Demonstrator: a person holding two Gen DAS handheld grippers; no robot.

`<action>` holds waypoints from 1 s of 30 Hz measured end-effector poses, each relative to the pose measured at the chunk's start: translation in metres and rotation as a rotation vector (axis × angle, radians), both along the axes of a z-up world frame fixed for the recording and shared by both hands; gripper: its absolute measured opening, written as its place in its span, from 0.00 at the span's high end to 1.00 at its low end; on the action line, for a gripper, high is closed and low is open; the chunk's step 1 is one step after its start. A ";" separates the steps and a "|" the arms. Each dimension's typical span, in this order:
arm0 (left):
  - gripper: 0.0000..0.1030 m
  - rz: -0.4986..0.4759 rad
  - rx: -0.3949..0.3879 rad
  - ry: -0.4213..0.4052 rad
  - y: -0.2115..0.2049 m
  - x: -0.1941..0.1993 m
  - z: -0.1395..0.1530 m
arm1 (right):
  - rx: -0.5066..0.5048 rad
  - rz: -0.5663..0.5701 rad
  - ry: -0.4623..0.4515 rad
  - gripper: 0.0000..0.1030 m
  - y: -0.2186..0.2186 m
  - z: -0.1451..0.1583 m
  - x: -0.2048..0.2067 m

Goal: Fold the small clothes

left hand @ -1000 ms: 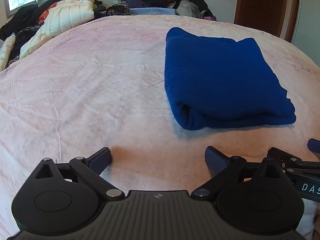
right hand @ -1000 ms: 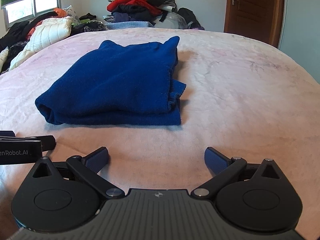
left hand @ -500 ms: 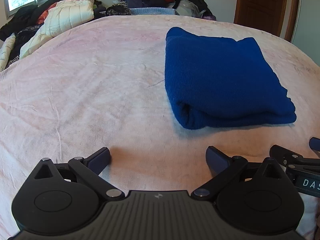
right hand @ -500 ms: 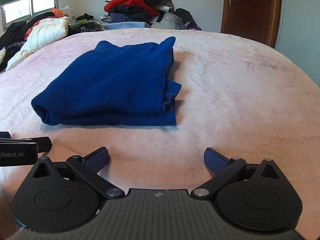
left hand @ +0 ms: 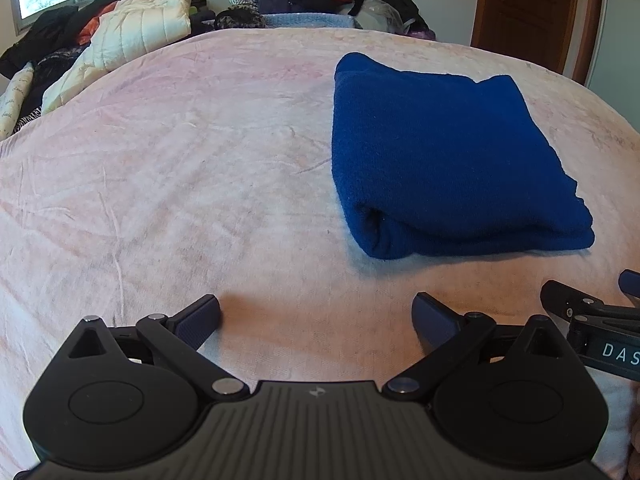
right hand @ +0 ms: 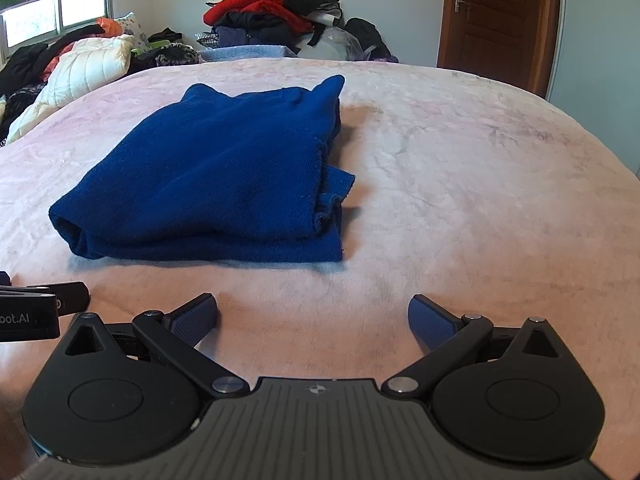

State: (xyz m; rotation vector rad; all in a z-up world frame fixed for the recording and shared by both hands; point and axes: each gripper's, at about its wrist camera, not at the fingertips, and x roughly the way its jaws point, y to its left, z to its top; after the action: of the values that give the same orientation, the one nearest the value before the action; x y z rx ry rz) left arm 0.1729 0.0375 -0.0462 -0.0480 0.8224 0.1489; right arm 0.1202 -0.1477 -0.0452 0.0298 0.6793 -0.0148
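A dark blue knit garment [left hand: 444,152] lies folded into a thick rectangle on the pink bedspread [left hand: 180,168]; it also shows in the right wrist view [right hand: 216,176]. My left gripper [left hand: 316,316] is open and empty, low over the bed, short of the garment and to its left. My right gripper [right hand: 312,316] is open and empty, near the garment's front right corner. Each gripper's edge shows in the other's view.
A pile of clothes [right hand: 276,20] stands at the far end of the bed. A cream quilted jacket [left hand: 132,36] and dark clothes lie at the far left. A brown door [right hand: 496,20] is at the back right.
The right wrist view has tilted up a little and drawn slightly back from the garment. The left gripper has barely moved. Both stay open.
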 end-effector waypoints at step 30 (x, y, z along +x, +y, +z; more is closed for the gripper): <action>0.00 -0.004 0.002 0.007 0.000 0.001 0.001 | 0.001 -0.004 -0.003 0.00 0.000 -0.001 -0.001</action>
State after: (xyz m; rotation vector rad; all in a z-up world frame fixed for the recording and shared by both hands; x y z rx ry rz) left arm 0.1737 0.0370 -0.0456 -0.0438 0.8297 0.1457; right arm 0.1193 -0.1480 -0.0464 0.0323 0.6762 -0.0188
